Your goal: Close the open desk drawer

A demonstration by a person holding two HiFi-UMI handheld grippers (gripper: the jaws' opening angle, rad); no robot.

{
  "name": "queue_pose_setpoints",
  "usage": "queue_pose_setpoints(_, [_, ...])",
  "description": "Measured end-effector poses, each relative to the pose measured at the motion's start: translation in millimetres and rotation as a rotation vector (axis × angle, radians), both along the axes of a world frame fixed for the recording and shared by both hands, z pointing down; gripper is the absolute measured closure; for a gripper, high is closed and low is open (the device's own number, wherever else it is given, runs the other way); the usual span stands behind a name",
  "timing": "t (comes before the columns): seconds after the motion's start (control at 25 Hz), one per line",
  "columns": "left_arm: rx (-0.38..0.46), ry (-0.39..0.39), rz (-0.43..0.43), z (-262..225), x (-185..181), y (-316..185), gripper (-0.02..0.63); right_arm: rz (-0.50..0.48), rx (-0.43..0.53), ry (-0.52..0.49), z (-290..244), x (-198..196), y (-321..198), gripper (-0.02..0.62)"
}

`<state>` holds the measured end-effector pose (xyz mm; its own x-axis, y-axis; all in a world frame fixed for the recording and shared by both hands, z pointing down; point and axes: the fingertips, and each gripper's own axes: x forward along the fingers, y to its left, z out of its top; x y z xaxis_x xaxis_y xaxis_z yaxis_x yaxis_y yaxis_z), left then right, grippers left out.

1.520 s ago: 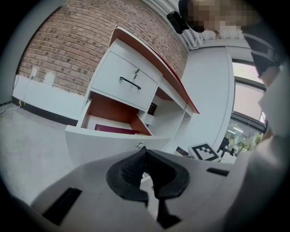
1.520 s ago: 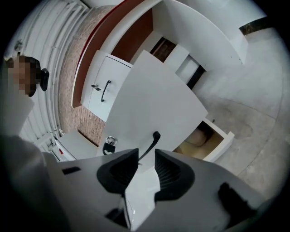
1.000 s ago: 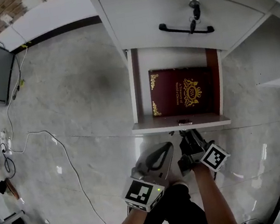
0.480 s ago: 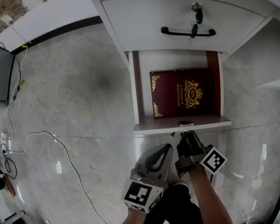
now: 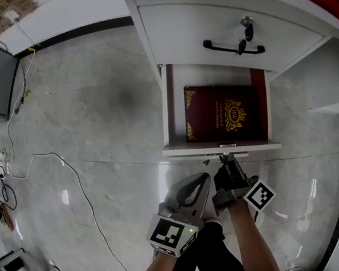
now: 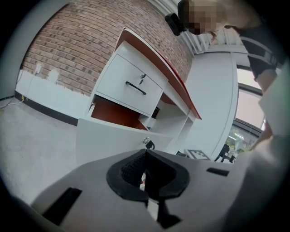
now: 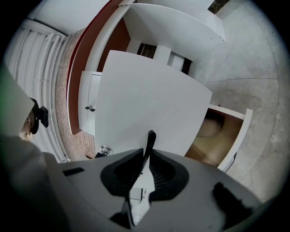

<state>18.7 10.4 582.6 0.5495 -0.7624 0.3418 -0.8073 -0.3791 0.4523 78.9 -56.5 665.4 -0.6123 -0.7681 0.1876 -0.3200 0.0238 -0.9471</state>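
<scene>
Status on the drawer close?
Left gripper shut, empty. Right gripper, jaws just closed on drawer handle. Lower drawer open. Maroon book inside; nothing blocks.

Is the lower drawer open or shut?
Open: the lower drawer stands pulled out, with the red book inside it visible.

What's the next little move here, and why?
Probably push the drawer straight in until it shuts. The right gripper has just been closing and now pinches the handle on the drawer's front. The drawer stands wide open with a book lying flat inside, so nothing seems to block it.
</scene>
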Motion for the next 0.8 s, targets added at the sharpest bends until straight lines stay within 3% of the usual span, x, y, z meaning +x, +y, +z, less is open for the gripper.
queue_pose_setpoints(0.28, [-0.030, -0.021, -0.025, -10.5, -8.0, 3.8, 0.597, -0.002, -0.003, 0.007, -21.3, -2.8, -9.7, 0.546])
queue_pose_setpoints(0.8, [-0.005, -0.037, -0.055, -19.6, -13.5, -12.2, 0.597, -0.031, -0.014, 0.020, -20.7, -4.5, -10.9, 0.543])
